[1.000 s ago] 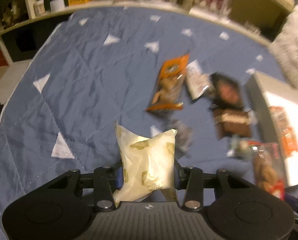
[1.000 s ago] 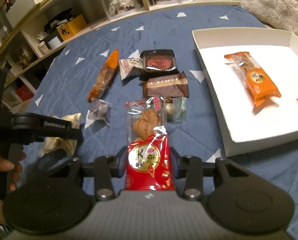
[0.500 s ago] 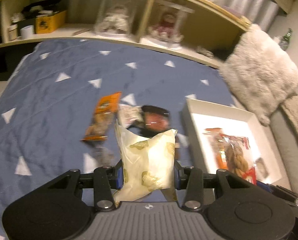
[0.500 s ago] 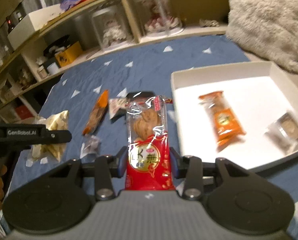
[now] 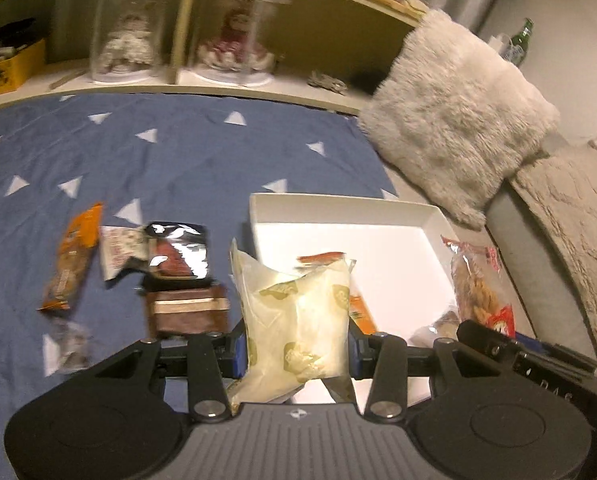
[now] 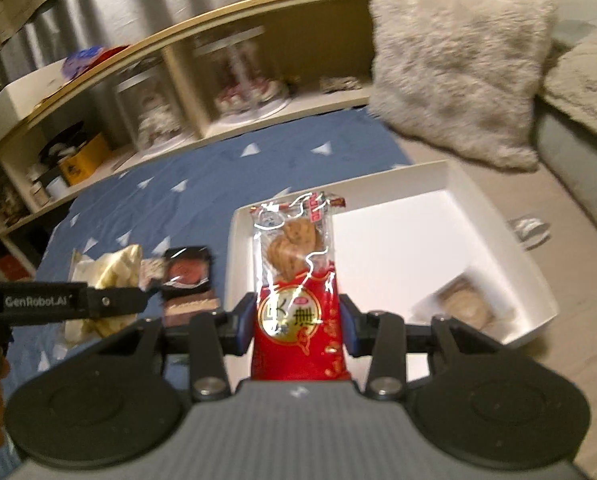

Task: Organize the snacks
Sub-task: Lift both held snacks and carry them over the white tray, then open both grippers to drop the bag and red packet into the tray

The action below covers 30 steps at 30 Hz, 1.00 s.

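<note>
My left gripper [image 5: 296, 354] is shut on a pale yellow snack bag [image 5: 298, 320], held above the near left edge of the white box [image 5: 338, 208]. My right gripper [image 6: 296, 324] is shut on a red cookie packet [image 6: 298, 280], hanging over the white box [image 6: 478, 196] at its left wall. That red packet [image 5: 478, 284] also shows at the right of the left wrist view. An orange packet [image 5: 360, 308] lies in the box, mostly hidden behind the yellow bag. A round cookie in clear wrap [image 6: 464, 306] lies in the box's near right corner.
On the blue quilt [image 5: 178, 152] left of the box lie an orange snack [image 5: 72, 260], a black-and-red packet [image 5: 178, 252], a brown packet [image 5: 186, 308] and a small clear packet [image 5: 68, 346]. A fluffy pillow [image 5: 458, 120] leans behind the box. A low shelf [image 5: 178, 84] runs along the back.
Both grippers, each with its snack, have risen and swung right from over the scattered snacks to over the white box. The grips have not changed.
</note>
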{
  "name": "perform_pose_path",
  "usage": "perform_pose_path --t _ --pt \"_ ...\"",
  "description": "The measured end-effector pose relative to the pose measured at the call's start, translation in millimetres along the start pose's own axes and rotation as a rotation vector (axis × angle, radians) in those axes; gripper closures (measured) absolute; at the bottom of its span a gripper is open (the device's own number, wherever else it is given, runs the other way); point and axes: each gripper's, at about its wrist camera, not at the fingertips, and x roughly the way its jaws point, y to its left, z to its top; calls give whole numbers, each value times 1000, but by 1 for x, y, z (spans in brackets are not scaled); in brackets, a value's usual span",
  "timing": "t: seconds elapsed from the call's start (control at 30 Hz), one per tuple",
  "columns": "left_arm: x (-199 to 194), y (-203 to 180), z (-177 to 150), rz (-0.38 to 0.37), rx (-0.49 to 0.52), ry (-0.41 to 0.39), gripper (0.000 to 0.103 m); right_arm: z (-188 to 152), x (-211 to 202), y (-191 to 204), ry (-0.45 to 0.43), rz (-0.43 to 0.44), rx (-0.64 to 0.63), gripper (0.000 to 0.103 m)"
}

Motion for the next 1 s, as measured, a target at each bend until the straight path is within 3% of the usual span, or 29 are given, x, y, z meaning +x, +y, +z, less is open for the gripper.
perform_pose_path --t 0.23,0.37,0.6,1.0 --pt "37 -35 10 -12 40 54 57 14 9 -46 -11 -47 30 55" --pt "59 -42 18 19 60 74 57 19 18 -66 1 -66 44 55" --pt "104 -34 36 108 80 119 57 30 49 -79 34 -84 42 55" --pt "163 -19 79 148 92 113 57 54 112 -85 82 -64 43 55"
